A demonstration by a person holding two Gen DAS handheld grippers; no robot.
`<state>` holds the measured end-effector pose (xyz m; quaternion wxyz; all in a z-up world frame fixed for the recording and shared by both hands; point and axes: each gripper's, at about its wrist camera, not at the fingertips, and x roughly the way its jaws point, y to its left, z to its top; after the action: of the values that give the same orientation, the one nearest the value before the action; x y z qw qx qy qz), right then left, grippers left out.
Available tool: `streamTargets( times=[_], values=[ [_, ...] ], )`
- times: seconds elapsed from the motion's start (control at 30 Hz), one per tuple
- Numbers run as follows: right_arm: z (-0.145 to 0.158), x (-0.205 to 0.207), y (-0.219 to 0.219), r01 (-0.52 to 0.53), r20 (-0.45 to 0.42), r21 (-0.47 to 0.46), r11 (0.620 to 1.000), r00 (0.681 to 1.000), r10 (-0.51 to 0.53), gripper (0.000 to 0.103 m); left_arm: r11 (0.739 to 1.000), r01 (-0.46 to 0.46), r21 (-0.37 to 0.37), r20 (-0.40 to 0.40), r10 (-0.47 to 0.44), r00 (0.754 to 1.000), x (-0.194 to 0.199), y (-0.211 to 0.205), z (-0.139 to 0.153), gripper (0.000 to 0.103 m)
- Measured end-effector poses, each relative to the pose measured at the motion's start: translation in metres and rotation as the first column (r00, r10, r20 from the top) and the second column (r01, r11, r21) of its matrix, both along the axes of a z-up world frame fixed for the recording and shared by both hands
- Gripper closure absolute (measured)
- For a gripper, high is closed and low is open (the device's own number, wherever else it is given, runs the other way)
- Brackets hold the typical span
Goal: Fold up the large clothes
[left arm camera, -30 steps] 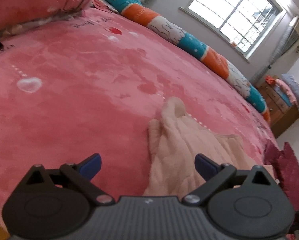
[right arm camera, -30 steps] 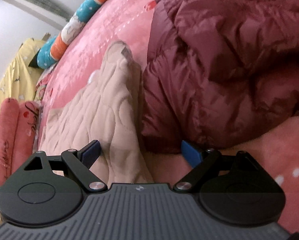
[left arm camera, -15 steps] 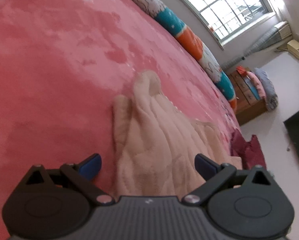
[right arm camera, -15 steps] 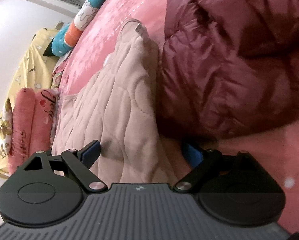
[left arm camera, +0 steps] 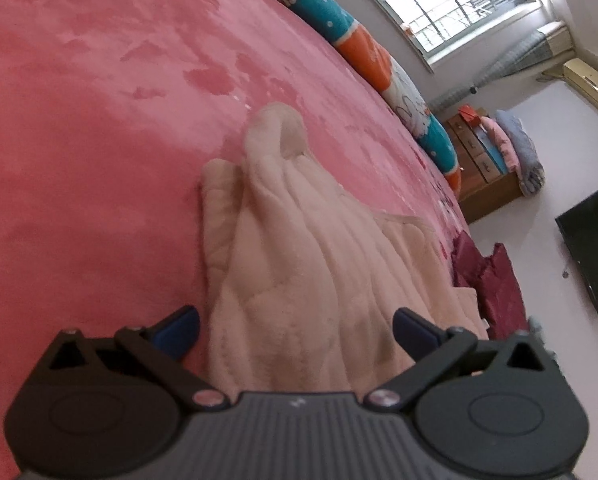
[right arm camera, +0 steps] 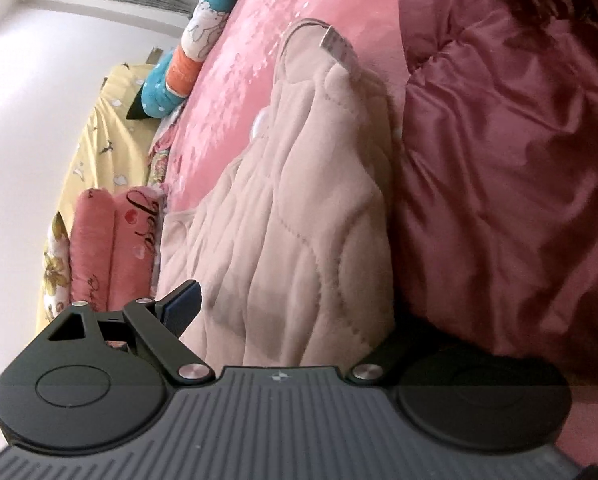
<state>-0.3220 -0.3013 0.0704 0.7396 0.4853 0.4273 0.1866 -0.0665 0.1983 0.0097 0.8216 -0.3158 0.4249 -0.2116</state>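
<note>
The beige quilted garment (left arm camera: 299, 264) lies crumpled on the pink bed (left arm camera: 79, 152), and everything else is placed from it here. In the left wrist view the left hand-held gripper (left arm camera: 297, 330) sits low over the garment's near end with its jaws spread wide; the blue fingertips (left arm camera: 177, 326) stand on either side of the fabric, one over the bedcover just left of the garment, the other over its right part, and nothing is pinched between them. A rounded cuff or hood end of the garment points away toward the long bolster (left arm camera: 379, 64) along the bed's far edge, well apart from it. To the garment's right a maroon puffer jacket (left arm camera: 487, 276) touches it.

In the right wrist view the right hand-held gripper (right arm camera: 291, 312) also stands open, straddling the garment's (right arm camera: 291, 208) near edge. Its left fingertip (right arm camera: 183, 306) shows just left of the fabric; the right tip is hidden under the jacket's (right arm camera: 511, 152) bulge, which presses against the garment's right side. A grey tag (right arm camera: 339, 50) sticks up at the garment's far end. Beyond the garment's left side lie rolled pink pillows (right arm camera: 111, 248).
</note>
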Motion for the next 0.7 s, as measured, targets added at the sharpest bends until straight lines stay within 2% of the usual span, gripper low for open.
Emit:
streamTargets(
  times=[0.13, 0.2, 0.33, 0.47, 0.63, 0.7],
  values=[
    [-0.002, -0.002, -0.002, 0.012, 0.01, 0.007, 1.0, 1.0, -0.012, 0.0, 0.997, 0.009, -0.079, 0.025, -0.007, 1.0, 0.004, -0.001, -0.013, 0.001],
    [-0.001, -0.002, 0.0, 0.003, 0.017, -0.007, 1.0, 1.0, -0.003, 0.0, 0.998, 0.039, -0.055, 0.001, -0.039, 0.999, 0.012, -0.005, -0.007, 0.001],
    [-0.003, 0.003, 0.001, 0.033, 0.018, 0.01, 0.999, 0.999, -0.033, 0.0, 0.996, 0.076, -0.056, 0.013, -0.075, 0.997, 0.016, -0.01, -0.01, 0.001],
    [-0.001, 0.006, 0.008, 0.053, 0.031, -0.025, 0.998, 0.998, -0.052, 0.0, 0.993, 0.119, -0.014, 0.021, -0.118, 0.993, 0.02, -0.017, -0.007, 0.002],
    [0.012, 0.006, 0.028, 0.07, 0.047, -0.138, 0.988, 0.997, -0.064, 0.0, 0.993, 0.117, -0.027, 0.034, -0.117, 0.993, 0.019, -0.016, -0.005, 0.004],
    [0.023, 0.006, 0.04, 0.072, 0.046, -0.213, 0.974, 0.997, -0.064, 0.0, 0.994, 0.105, -0.013, 0.043, -0.104, 0.994, 0.017, -0.015, -0.004, 0.014]
  ],
)
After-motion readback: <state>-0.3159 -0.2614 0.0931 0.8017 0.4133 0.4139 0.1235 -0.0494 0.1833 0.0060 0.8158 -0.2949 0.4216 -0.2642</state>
